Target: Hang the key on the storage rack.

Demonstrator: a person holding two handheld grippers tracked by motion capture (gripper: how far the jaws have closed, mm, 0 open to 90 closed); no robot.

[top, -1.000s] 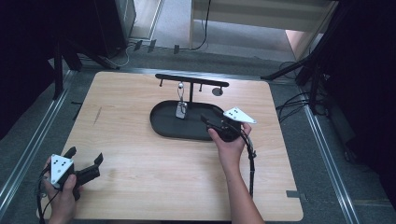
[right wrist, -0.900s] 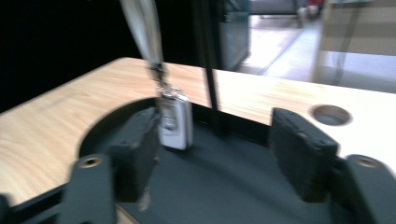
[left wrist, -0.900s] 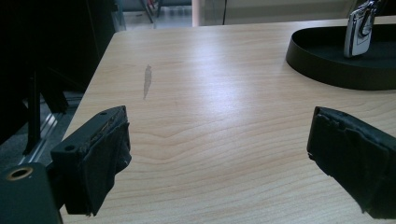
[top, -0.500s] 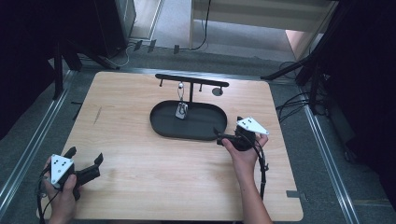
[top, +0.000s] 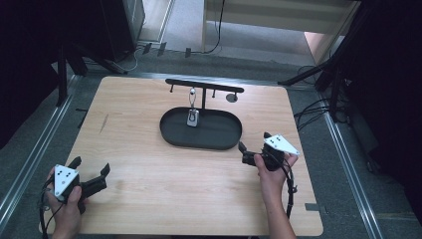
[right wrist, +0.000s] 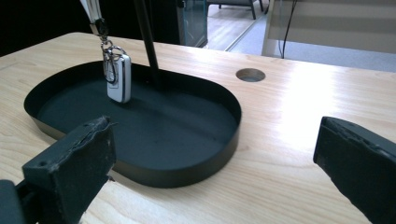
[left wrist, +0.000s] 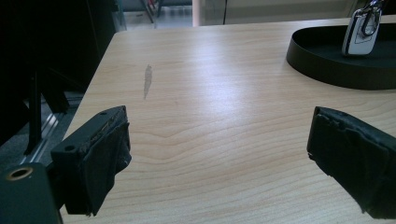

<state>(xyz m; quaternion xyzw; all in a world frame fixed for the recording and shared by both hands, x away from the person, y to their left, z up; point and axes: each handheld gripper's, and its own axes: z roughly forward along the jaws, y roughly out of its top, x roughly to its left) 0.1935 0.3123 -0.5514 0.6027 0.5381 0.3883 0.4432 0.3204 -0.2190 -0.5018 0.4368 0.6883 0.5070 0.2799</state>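
Observation:
A white key fob (top: 192, 117) hangs by its ring from the crossbar of a black T-shaped stand (top: 204, 85), and its lower end rests in the black oval tray (top: 219, 133). My right gripper (top: 254, 142) is open just off the tray's right end, with nothing between its jaws. In the right gripper view the key fob (right wrist: 119, 77) hangs beside the stand's post (right wrist: 149, 46) over the tray (right wrist: 177, 135). My left gripper (top: 91, 165) is open and empty at the table's near left corner. From there the key fob (left wrist: 359, 35) and tray (left wrist: 327, 65) lie far off.
The wooden table (top: 149, 189) has a round cable hole (top: 231, 97) behind the tray's right end. A pale scuff mark (left wrist: 147, 79) lies on the left part of the tabletop. Metal rails and dark floor run along both table sides.
My right gripper has drawn back from over the tray's right end toward the person and rightward, still open. The left gripper has not moved.

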